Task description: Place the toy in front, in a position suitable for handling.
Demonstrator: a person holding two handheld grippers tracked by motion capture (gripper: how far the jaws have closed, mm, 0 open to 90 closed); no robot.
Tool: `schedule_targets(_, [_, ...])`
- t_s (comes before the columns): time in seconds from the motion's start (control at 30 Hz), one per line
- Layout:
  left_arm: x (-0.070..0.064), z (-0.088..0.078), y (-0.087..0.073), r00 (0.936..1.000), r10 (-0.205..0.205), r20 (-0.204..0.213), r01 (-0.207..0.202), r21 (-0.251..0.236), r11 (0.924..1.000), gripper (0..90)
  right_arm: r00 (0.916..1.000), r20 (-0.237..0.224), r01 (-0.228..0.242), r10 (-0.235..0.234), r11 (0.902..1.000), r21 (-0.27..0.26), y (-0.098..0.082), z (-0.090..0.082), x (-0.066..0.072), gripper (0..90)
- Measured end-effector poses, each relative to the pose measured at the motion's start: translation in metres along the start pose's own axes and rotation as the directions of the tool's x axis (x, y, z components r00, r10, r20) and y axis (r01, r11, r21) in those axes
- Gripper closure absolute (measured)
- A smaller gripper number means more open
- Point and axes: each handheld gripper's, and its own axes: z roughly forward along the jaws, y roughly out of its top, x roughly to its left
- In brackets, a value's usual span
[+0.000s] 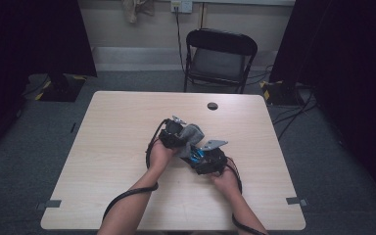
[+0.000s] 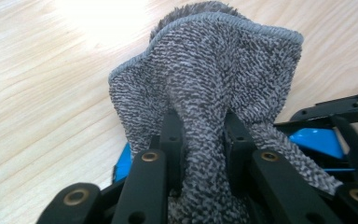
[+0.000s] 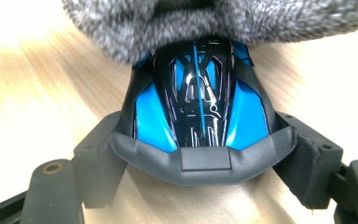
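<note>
At table (image 1: 127, 127) centre: left gripper (image 2: 204, 140) clenched on grey towel (image 2: 214, 70); right gripper (image 3: 200, 140) clamps blue-and-black toy car (image 3: 198, 109), towel draped over its front.

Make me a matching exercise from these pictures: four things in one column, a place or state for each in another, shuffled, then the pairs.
Things:
1. grey cloth
2. blue and black toy car
3. folding chair
4. round hole

Places or states:
A. behind the table's far edge
B. pinched in the left gripper
C. in the tabletop, near the far edge
D. held in the right gripper

Pairs: 1-B, 2-D, 3-A, 4-C
</note>
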Motion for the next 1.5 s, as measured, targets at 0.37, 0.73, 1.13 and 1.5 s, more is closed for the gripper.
schedule_targets(0.37, [0.016, 0.001, -0.005, 0.9990, -0.032, -0.031, 0.032, 0.000, 0.9995, 74.5, 1.0000, 0.000, -0.001, 0.001, 1.0000, 0.000, 0.000, 0.000, 0.000, 24.6])
schedule_targets(0.73, [0.030, 0.002, -0.009, 0.9977, -0.053, -0.043, 0.053, 0.003, 0.9986, 74.6, 1.0000, 0.000, -0.001, 0.001, 1.0000, 0.000, 0.000, 0.000, 0.000, 24.6])
schedule_targets(1.13, [0.039, 0.002, -0.011, 0.9949, -0.073, -0.069, 0.074, 0.011, 0.9972, 74.6, 1.0000, -0.001, -0.001, 0.001, 1.0000, 0.000, 0.000, 0.000, 0.000, 24.6])
schedule_targets(1.5, [0.044, 0.003, -0.012, 0.9939, -0.074, -0.081, 0.076, 0.016, 0.9970, 74.5, 1.0000, -0.001, -0.001, 0.001, 1.0000, 0.000, 0.000, 0.000, 0.000, 24.6])
